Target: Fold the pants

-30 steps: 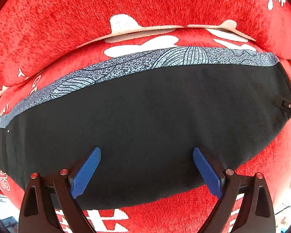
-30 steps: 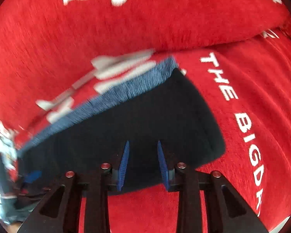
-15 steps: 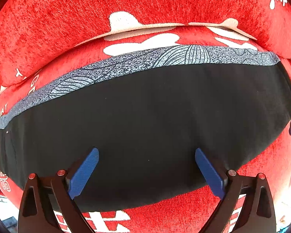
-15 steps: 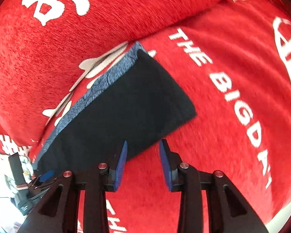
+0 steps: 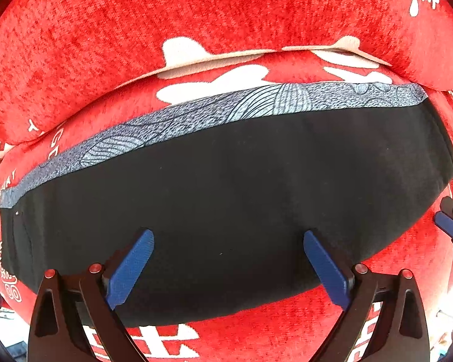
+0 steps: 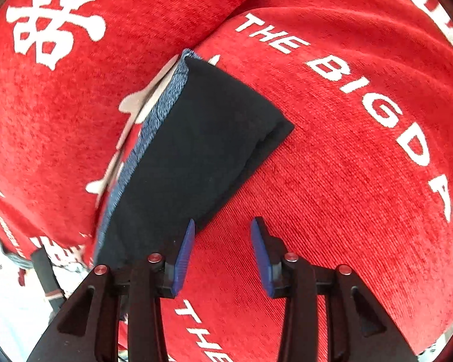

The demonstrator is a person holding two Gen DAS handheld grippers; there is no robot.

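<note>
Where the seat meets the backrest of the red sofa point(image 5: 256, 12), the black pants point(image 5: 226, 187) lie folded into a long flat band, a blue-grey patterned strip point(image 5: 196, 117) running along the far edge and the near edge reaching toward the front of the cushion. Position of the pants: unchanged across the left wrist views. Left gripper point(image 5: 228, 267): fingers spread wide, blue pads over the black fabric near its near edge, nothing between them; placement almost the same as a second ago. Right gripper point(image 6: 222, 255): fingers apart and empty, standing over bare red upholstery just off the right end of the pants, its left pad at the cloth's edge. Change noted: one second ago this gripper had a narrower gap and sat over the black fabric; it has since drawn back off the cloth and widened its gap. In the left wrist view a blue tip of the right gripper point(image 5: 450, 226) shows at the right border, beside the pants' end. Sofa cover: white lettering point(image 6: 377, 102) and white characters.
</note>
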